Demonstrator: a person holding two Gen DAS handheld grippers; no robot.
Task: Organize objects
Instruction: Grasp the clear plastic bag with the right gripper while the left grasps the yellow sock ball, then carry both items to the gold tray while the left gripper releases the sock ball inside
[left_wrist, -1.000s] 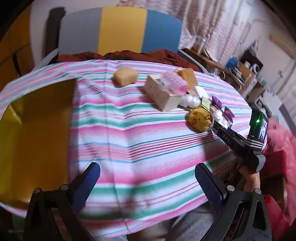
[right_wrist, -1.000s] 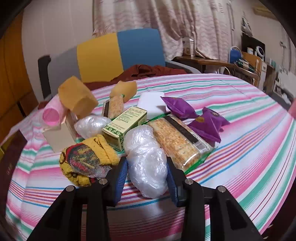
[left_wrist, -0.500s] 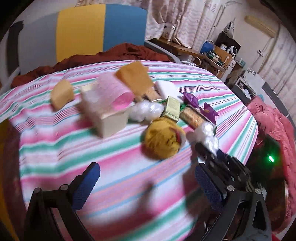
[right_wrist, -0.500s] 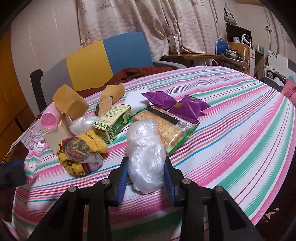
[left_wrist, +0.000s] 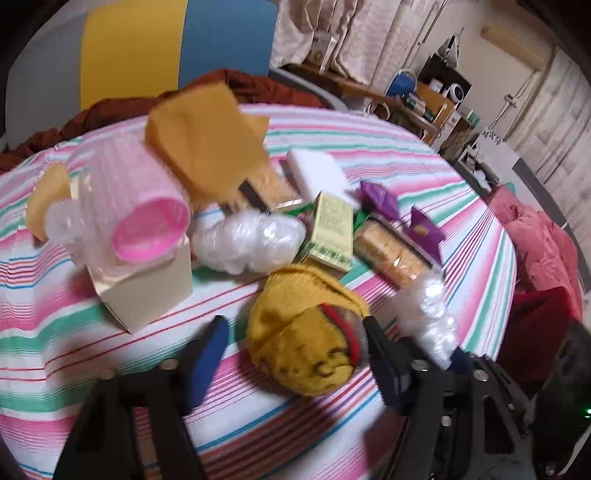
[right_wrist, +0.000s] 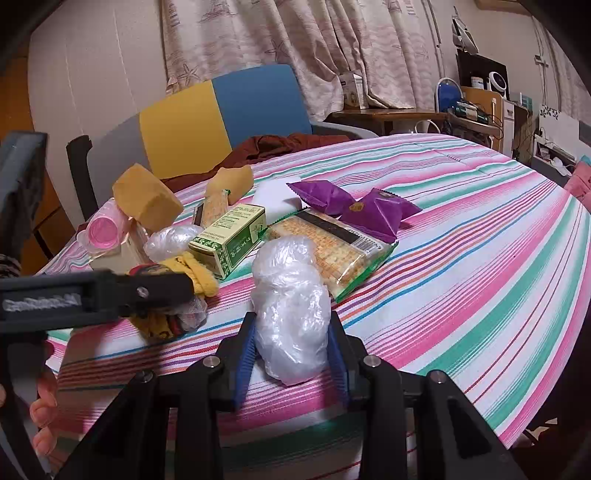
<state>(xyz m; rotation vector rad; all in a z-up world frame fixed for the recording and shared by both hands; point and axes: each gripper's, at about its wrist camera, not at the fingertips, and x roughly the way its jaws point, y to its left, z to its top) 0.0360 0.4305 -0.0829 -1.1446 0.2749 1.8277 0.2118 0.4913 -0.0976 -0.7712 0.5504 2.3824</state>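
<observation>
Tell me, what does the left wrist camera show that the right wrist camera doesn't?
Left wrist only: both pads of the left gripper flanking the yellow sock. Its jaws have just been closing, with a gap left beside one pad.

Right wrist only: a hand at the lower left edge, and the right gripper pressed on both sides of the plastic bag.

Both: the sock, the bag, the pink cup, green box, cracker pack, purple packets and the striped cloth.

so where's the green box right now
In the right wrist view the green box lies left of centre on the striped cloth, between the yellow sock and the cracker pack.
</observation>
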